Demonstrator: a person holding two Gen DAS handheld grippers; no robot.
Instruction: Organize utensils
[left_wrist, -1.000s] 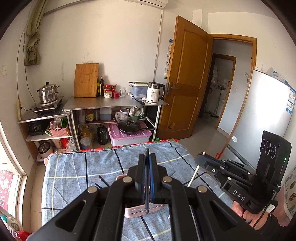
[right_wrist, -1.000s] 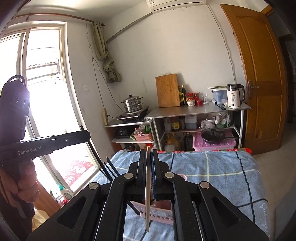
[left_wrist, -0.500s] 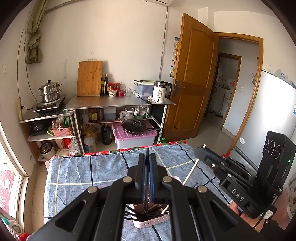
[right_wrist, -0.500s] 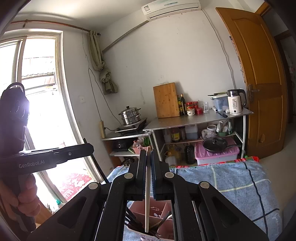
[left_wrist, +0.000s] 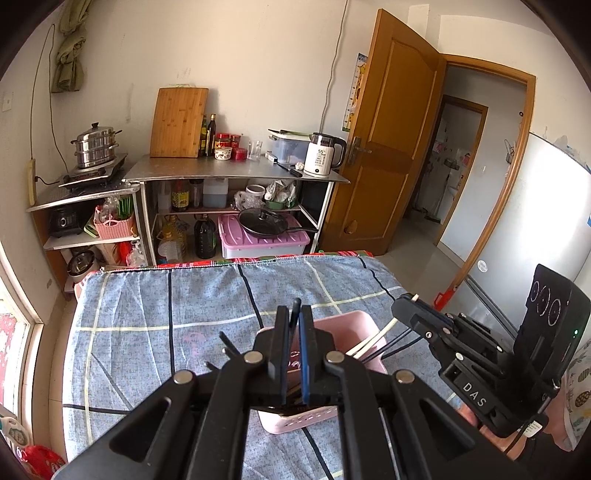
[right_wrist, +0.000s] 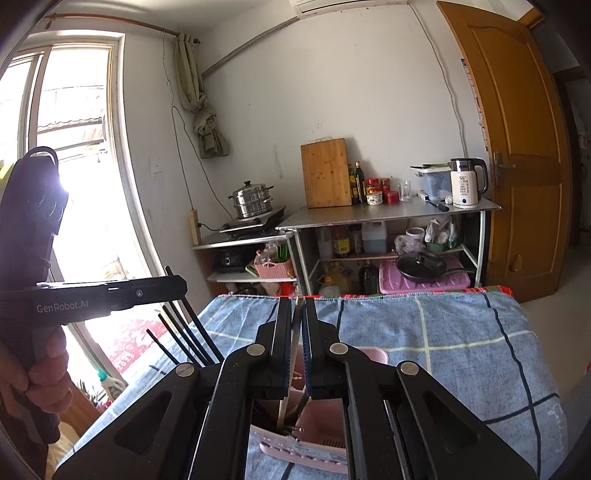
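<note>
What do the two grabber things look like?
Both are black plastic. The left gripper and the right gripper have blue finger pads and round silver bolts. White letters read "GenRobot.AI" and "DAS". The right one has a small green light and a thin black cable.

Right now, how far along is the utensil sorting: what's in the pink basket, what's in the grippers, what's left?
Done: several black chopsticks and pale ones already stand in the pink basket.
In hand: the left gripper is shut on a black chopstick, the right gripper on a pale chopstick, both over the basket.
Left: release both. No loose utensils show on the blue cloth.
</note>
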